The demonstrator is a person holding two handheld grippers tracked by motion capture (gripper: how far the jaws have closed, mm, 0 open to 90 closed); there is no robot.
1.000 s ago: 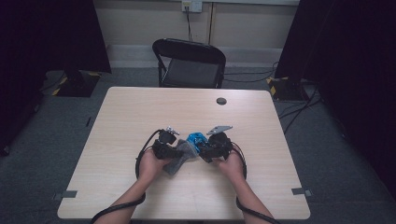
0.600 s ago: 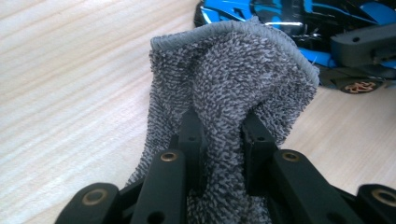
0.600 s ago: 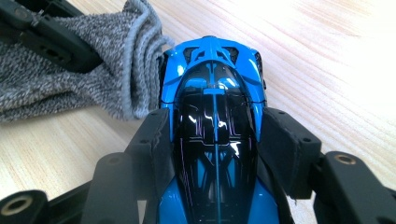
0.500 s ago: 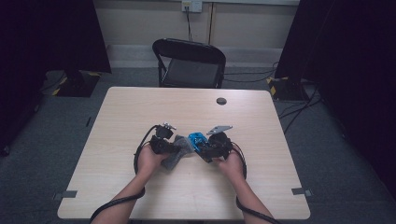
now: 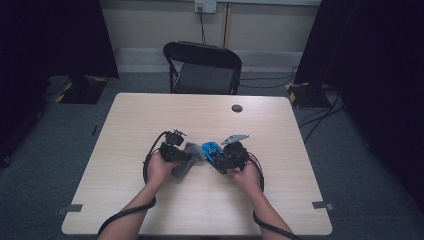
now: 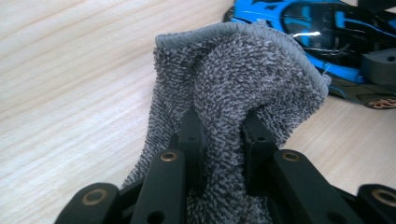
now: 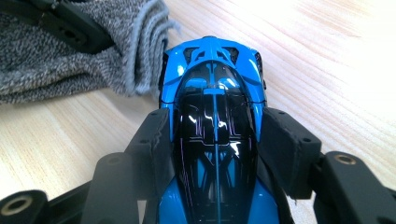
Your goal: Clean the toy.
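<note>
A grey terry cloth (image 6: 233, 84) is bunched between the jaws of my left gripper (image 6: 222, 135), which is shut on it. The same cloth (image 5: 187, 157) lies at the middle of the wooden table (image 5: 150, 115), held by the left gripper (image 5: 187, 156). My right gripper (image 7: 215, 140) is shut on a blue and black toy car (image 7: 212, 126), its jaws pressing both sides of the body. The car (image 5: 211, 149) sits just right of the cloth, with the right gripper (image 5: 219, 159) behind it. In the left gripper view the car (image 6: 327, 37) lies beyond the cloth's edge.
A black folding chair (image 5: 202, 67) stands behind the table's far edge. A small round black cap (image 5: 237, 108) sits on the table toward the back right. Cables trail from both grippers over the near edge.
</note>
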